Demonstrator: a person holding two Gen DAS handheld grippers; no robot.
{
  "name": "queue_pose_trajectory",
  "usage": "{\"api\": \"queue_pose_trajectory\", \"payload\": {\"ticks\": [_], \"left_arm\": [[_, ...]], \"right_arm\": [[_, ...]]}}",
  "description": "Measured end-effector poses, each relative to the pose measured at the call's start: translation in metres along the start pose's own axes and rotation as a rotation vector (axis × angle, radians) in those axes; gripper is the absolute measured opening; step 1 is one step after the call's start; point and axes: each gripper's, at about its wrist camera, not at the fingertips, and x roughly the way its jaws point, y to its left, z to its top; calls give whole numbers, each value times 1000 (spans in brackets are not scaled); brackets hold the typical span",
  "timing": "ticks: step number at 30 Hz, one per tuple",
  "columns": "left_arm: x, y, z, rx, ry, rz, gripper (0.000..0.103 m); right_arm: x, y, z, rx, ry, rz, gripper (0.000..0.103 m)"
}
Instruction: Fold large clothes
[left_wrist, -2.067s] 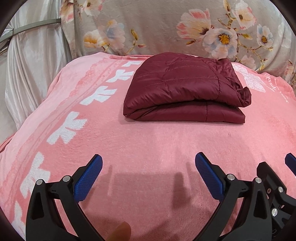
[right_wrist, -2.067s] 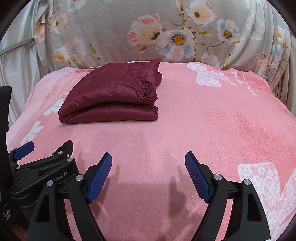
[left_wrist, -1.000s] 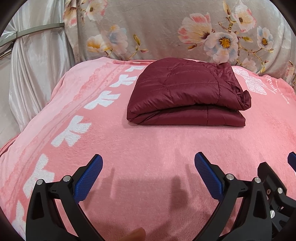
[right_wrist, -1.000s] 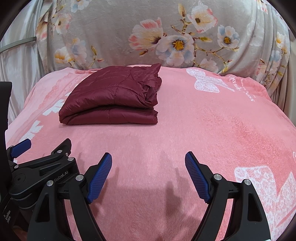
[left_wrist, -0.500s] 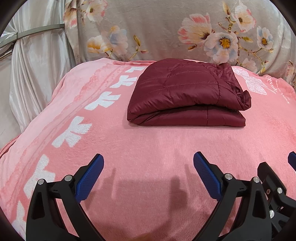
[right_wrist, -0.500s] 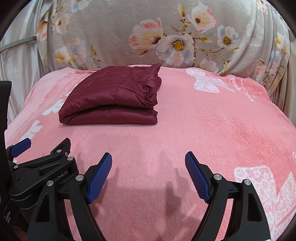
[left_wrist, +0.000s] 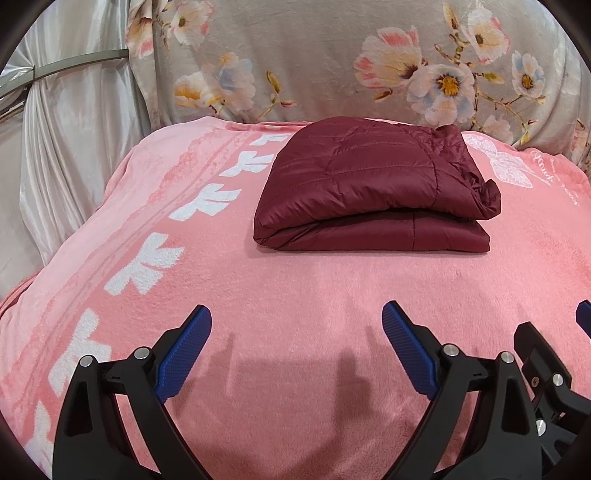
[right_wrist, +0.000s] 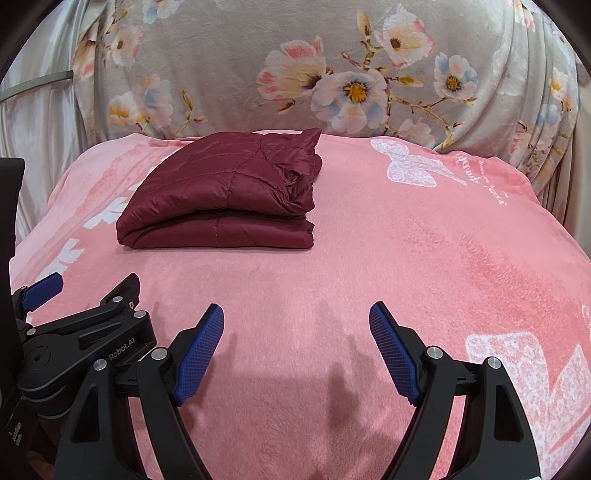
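A pink blanket (left_wrist: 295, 295) covers the bed; the folded maroon jacket (left_wrist: 373, 188) lies far on it, long axis left-right (bunched end right). Left gripper (left_wrist: 295, 332) fingers, just narrowing slightly, stand wide with nothing between; right gripper (right_wrist: 295, 334) wide, empty.

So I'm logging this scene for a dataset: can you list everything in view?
jacket: one, dark red quilted, folded, lying on the far part of the blanket
blanket: one, pink with white motifs, covering the surface
floral cloth: one, grey with pink and white flowers, draped behind the blanket
curtain: one, silvery white, far left
left gripper: one, black with blue pads, jaws open and just closing slightly, nothing between them, above the near blanket
right gripper: one, black with blue pads, open, empty, beside the left
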Motion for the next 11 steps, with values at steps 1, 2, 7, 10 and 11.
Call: {"api": "queue_pose_trajectory", "payload": {"ticks": [1, 2, 7, 10, 11], "left_arm": [[0, 0, 0, 0, 0, 0, 91], [0, 0, 0, 0, 0, -1, 91], [0, 0, 0, 2, -1, -5, 89], [-1, 1, 1, 3, -3, -6, 88], [-2, 0, 1, 3, -4, -5, 88]], "right_arm": [[0, 0, 0, 0, 0, 1, 79], [0, 0, 0, 0, 0, 1, 79], [0, 0, 0, 0, 1, 1, 79], [0, 0, 0, -1, -1, 0, 79], [0, 0, 0, 0, -1, 0, 79]]}}
